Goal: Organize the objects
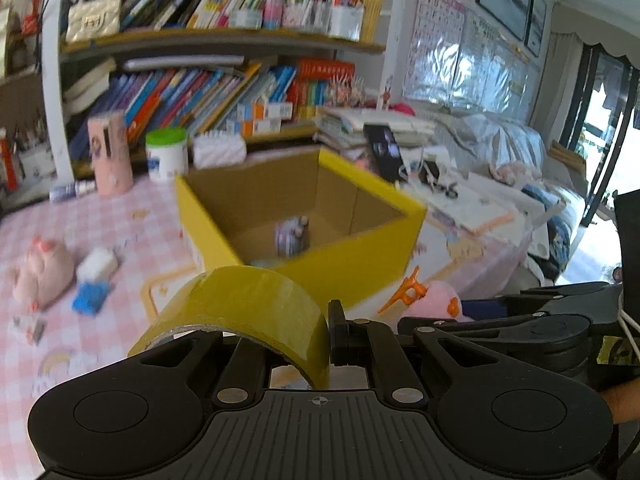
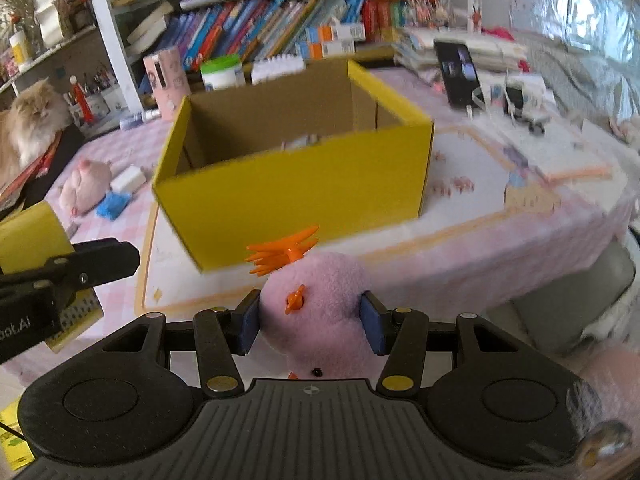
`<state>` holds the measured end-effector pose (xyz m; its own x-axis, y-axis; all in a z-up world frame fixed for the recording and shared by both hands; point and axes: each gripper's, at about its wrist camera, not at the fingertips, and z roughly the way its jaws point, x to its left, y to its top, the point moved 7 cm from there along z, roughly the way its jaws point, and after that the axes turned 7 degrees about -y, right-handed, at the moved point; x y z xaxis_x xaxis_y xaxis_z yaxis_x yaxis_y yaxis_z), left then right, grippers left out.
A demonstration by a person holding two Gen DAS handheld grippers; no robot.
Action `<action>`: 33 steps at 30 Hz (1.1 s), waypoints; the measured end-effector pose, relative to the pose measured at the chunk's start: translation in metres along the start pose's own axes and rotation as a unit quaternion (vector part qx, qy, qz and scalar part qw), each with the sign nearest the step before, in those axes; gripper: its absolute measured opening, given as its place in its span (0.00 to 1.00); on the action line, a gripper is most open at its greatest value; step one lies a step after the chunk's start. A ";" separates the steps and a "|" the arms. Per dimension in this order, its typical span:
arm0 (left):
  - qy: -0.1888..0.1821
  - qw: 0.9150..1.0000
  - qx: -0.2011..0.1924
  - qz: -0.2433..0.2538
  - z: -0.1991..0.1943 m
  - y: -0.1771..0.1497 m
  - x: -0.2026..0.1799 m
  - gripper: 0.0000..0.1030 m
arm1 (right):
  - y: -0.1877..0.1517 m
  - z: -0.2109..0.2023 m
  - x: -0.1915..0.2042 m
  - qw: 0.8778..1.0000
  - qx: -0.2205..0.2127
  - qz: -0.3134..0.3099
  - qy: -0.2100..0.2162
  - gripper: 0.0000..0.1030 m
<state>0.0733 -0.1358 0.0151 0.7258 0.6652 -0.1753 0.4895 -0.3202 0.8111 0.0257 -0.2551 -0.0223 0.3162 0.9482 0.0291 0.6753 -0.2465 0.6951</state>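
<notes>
**Two loads nearing the box — drop risk**

Left tongs [image 1: 329, 334] pinched fully shut on the wall of the yellow tape roll [image 1: 240, 304]; a thin hold, so it could swing or slip. Right tongs [image 2: 311, 322] part-open, squeezing the pink plush bird [image 2: 320, 304]. Both hang short of the yellow box [image 2: 296, 184] on the counter [image 2: 500, 248]; releasing early lands them outside.

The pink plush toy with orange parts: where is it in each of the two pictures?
Left wrist view: pink plush toy low right of centre, partly hidden behind black gripper parts.
Right wrist view: pink plush toy bottom centre, between the right gripper pads.
Shared landmark: the yellow box, just beyond it.
</notes>
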 end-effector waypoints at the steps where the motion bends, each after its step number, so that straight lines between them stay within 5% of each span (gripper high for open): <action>1: 0.001 1.000 -0.007 0.004 0.002 0.008 -0.001 0.09 | 0.008 -0.001 -0.001 1.000 -0.009 -0.001 0.001 0.47; 9: 0.013 0.998 -0.056 0.026 0.029 0.070 -0.006 0.09 | 0.096 -0.009 -0.029 0.994 -0.107 -0.002 0.004 0.47; 15: 0.023 0.998 -0.049 0.020 0.072 0.089 -0.004 0.09 | 0.150 0.003 -0.050 0.989 -0.145 -0.003 0.009 0.47; 24: 0.049 0.998 0.031 0.016 0.149 0.072 -0.002 0.09 | 0.182 0.063 -0.046 0.992 -0.111 -0.036 0.043 0.47; 33: 0.051 0.994 0.098 -0.026 0.189 0.046 0.007 0.09 | 0.178 0.135 0.000 0.986 -0.021 -0.131 0.100 0.47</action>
<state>0.1916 -0.2733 -0.0542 0.6493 0.7458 -0.1489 0.6170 -0.4022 0.6765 0.2356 -0.3260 0.0043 -0.0057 0.9999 -0.0163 0.6866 0.0157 0.7269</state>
